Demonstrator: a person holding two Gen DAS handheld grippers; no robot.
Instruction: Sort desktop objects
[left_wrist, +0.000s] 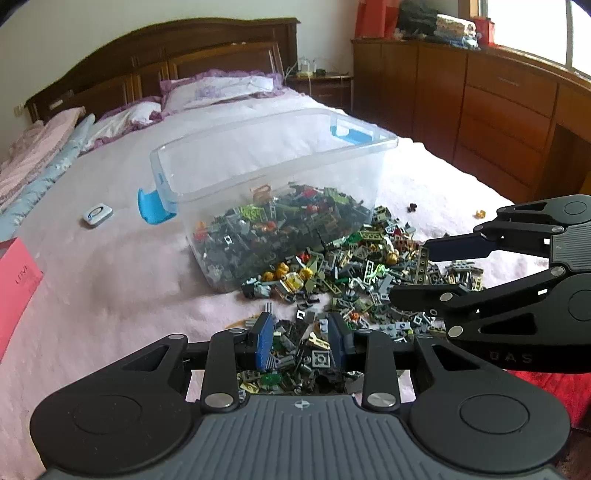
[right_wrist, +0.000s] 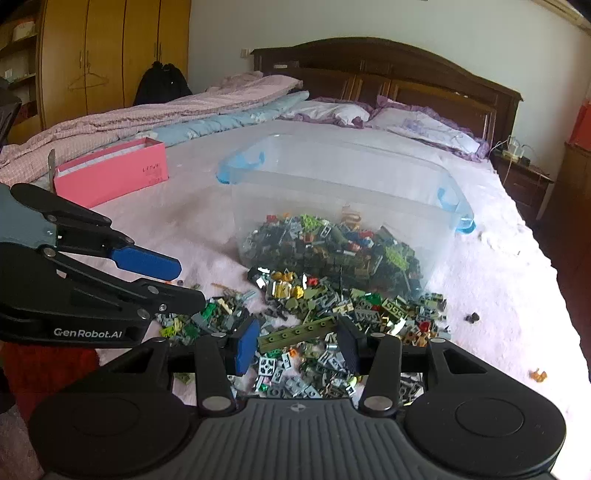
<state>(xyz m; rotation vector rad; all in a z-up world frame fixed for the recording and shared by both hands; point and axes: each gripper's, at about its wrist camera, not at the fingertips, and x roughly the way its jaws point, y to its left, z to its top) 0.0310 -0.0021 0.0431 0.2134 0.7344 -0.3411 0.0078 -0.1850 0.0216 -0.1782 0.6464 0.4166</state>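
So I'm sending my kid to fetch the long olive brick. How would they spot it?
Start at the clear bin on the bed, then the loose pile spilled before it. The long olive brick lies at the near edge: one studded bar, longer than anything around it.

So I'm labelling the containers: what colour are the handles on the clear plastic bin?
Light blue handles on the clear bin, clearest in the left wrist view.

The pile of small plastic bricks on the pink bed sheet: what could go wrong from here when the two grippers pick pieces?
1. The pile of small plastic bricks is dense and tangled, so the open right gripper, set around the long olive-green beam, may drag neighbours along.
2. The left gripper works close beside it; they could collide.
3. Stray pieces, like the small orange piece, lie near the bed edge and may fall.
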